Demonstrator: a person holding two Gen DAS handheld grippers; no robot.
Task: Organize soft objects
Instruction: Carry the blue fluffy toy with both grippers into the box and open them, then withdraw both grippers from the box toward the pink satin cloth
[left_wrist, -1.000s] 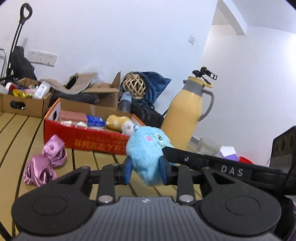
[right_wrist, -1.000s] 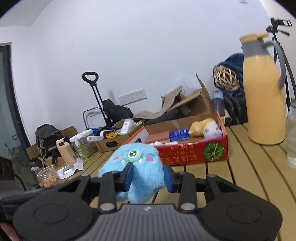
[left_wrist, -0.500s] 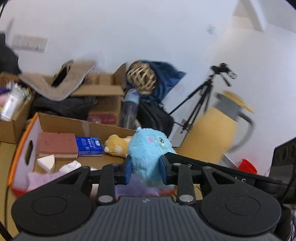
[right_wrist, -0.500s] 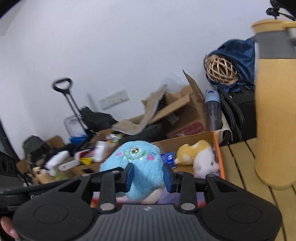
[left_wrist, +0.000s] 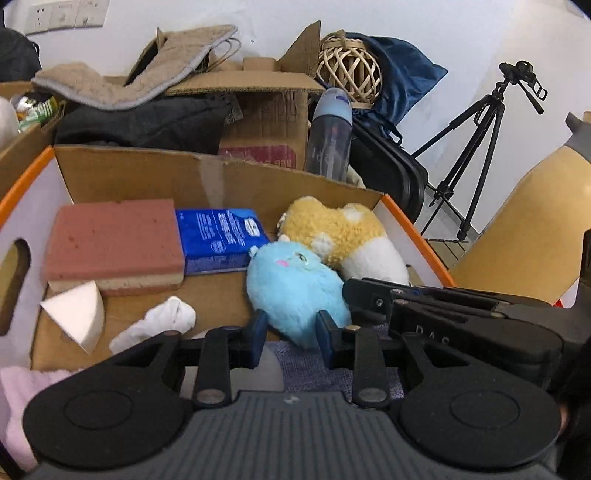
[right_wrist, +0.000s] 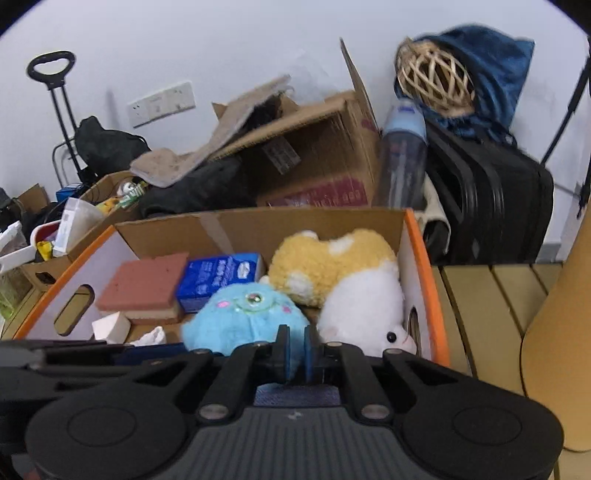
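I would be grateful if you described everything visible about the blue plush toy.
The blue plush toy is a round, fluffy, light-blue creature with one green eye on top and pink cheek spots. It sits low in the orange-rimmed cardboard box, against the yellow-and-white plush and in front of the blue packet. The right claw pinches its fur nearly shut; the left claw straddles its lower end, looking looser.

The blue plush's (right_wrist: 245, 319) underside is hidden behind the right gripper (right_wrist: 295, 349). A yellow jug (left_wrist: 532, 236) is cut off by the right edge of the left wrist view, and the blue packet's (left_wrist: 221, 240) print is too small to read
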